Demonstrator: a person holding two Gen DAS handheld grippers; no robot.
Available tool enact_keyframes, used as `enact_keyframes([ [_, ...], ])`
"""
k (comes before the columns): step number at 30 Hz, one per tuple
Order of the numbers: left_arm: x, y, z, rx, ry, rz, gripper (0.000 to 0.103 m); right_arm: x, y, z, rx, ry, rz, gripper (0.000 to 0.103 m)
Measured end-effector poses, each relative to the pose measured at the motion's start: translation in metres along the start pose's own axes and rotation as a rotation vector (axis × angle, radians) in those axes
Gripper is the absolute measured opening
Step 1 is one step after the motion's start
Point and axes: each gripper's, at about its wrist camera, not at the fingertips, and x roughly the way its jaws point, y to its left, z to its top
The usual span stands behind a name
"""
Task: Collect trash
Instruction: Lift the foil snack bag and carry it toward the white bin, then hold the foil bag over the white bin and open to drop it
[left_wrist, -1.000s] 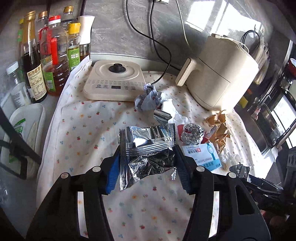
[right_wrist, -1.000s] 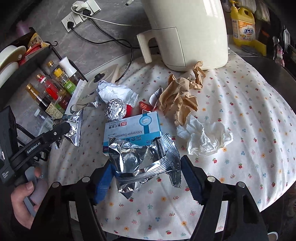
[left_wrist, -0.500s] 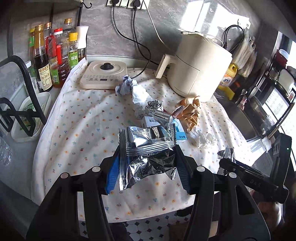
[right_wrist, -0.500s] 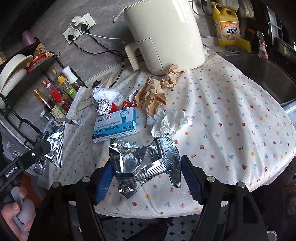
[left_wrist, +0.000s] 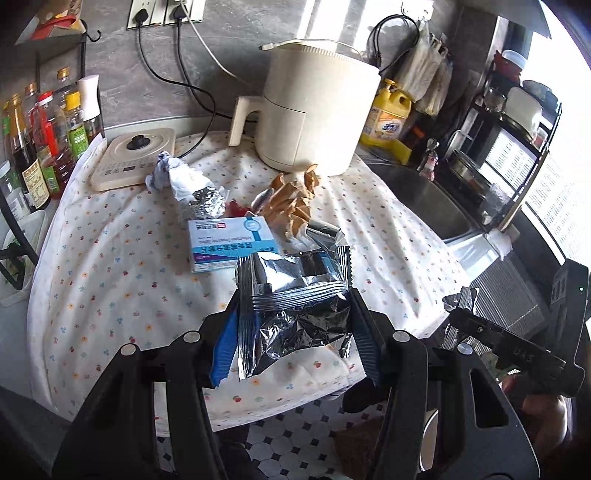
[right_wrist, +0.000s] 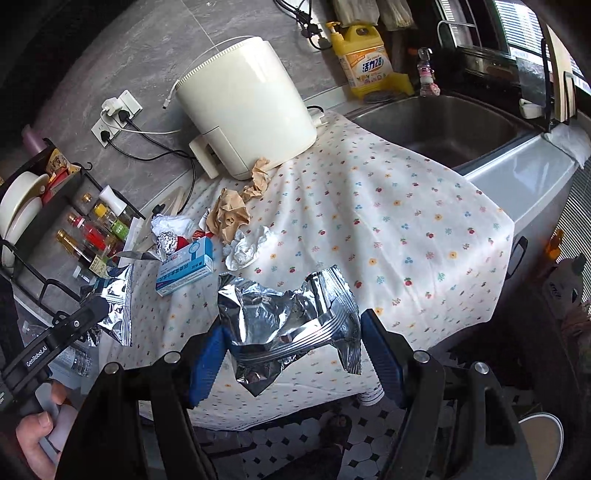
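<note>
A: Both sets of jaws are seen clamped on crumpled silver foil wrappers: one foil snack wrapper (left_wrist: 293, 314) is pinched across its width in the left gripper (left_wrist: 293, 328), and a second foil wrapper (right_wrist: 288, 325) is held the same way in the right gripper (right_wrist: 291, 350). Each is carried clear of the flowered tablecloth (right_wrist: 406, 229), out by its front edge over tiled floor.

B: How are the wrappers expected to handle?

A: They are judged very light, thin and slick. The foil is buckled between the pads, so a grip through the crinkled middle, as taken here, is thought safer than one on a smooth sealed edge, which could slide out.

B: And the trash not yet collected?

A: Ahead of the jaws, a blue-and-white medicine box (left_wrist: 231, 242) is shown lying flat; it looks light but stiff, and is best taken across its narrow sides. Beyond it, a foil ball (left_wrist: 207, 203) would be squeezed easily. Ahead and to the right of the left jaws, brown crumpled paper (right_wrist: 231, 216) and a white tissue wad (right_wrist: 247, 247) are soft and would compress under the pads. All lie short of the cream air fryer (left_wrist: 314, 110).
</note>
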Motion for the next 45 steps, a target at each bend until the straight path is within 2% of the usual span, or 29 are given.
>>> enact_keyframes([
  [6,0.013,-0.057,-0.014,0.076,0.036,-0.081,0.056,-0.035,-0.059,-0.024,0.092,-0.020,-0.079,0.070],
  [10,0.027,-0.099,-0.034,0.129,0.090,-0.150,0.057,-0.060,-0.107,-0.047,0.160,-0.019,-0.158,0.070],
  [18,0.059,-0.183,-0.083,0.269,0.215,-0.272,0.057,-0.109,-0.205,-0.112,0.354,-0.018,-0.318,0.070],
  [23,0.079,-0.230,-0.110,0.339,0.284,-0.335,0.057,-0.129,-0.254,-0.149,0.454,0.008,-0.387,0.072],
  [28,0.090,-0.275,-0.136,0.413,0.339,-0.400,0.057,-0.147,-0.279,-0.179,0.538,0.035,-0.435,0.085],
  [34,0.103,-0.321,-0.176,0.526,0.441,-0.471,0.057,-0.180,-0.297,-0.209,0.624,0.002,-0.480,0.093],
  [45,0.118,-0.376,-0.235,0.692,0.612,-0.554,0.060,-0.216,-0.313,-0.250,0.731,-0.012,-0.537,0.095],
])
